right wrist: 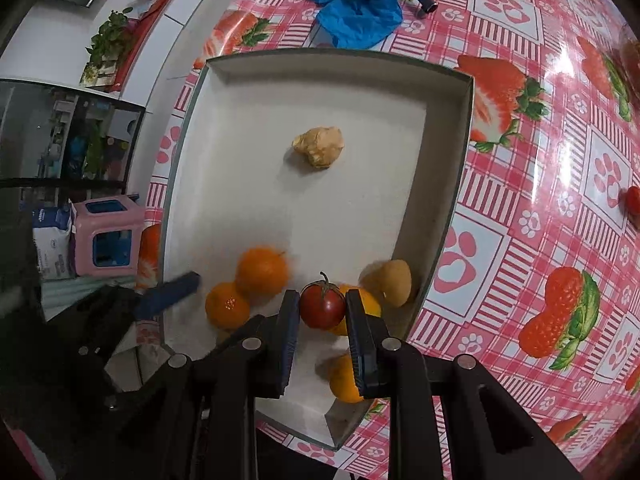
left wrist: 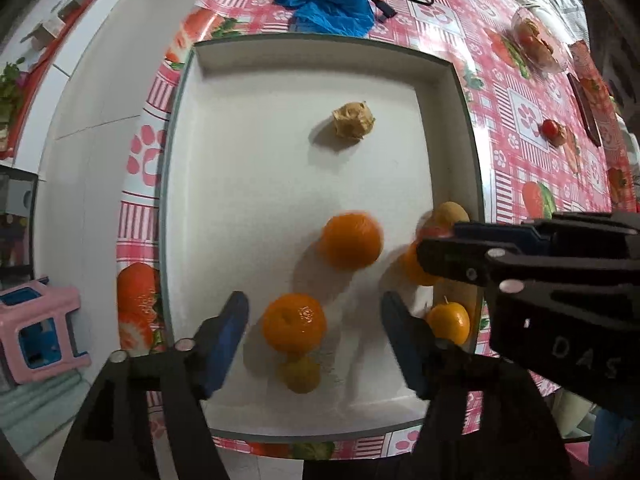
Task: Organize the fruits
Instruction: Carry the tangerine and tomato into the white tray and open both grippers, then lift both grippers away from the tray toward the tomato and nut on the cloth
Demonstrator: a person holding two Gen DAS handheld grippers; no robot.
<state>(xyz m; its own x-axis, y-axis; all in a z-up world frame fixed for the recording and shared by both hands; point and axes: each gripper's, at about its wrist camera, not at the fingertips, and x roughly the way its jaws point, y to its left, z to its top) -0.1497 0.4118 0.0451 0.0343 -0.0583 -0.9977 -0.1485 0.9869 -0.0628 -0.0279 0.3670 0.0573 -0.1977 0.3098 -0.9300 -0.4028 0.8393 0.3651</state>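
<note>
right gripper [right wrist: 322, 312] | tomato [right wrist: 322, 307]: dark red, glossy (green stem) | clamped

A shallow white cardboard tray [right wrist: 448, 168] with a grey-green rim holds round orange citrus fruits [right wrist: 262, 270], a beige crumpled lump [right wrist: 320, 146], a tan-brown kiwi [right wrist: 394, 282] and a dark red tomato [right wrist: 322, 306]. The surface [right wrist: 540, 208] wears a glossy pink-and-white checked cloth printed with strawberries and paw prints, with a crumpled blue plastic bag [right wrist: 358, 2] at the far side.
</note>
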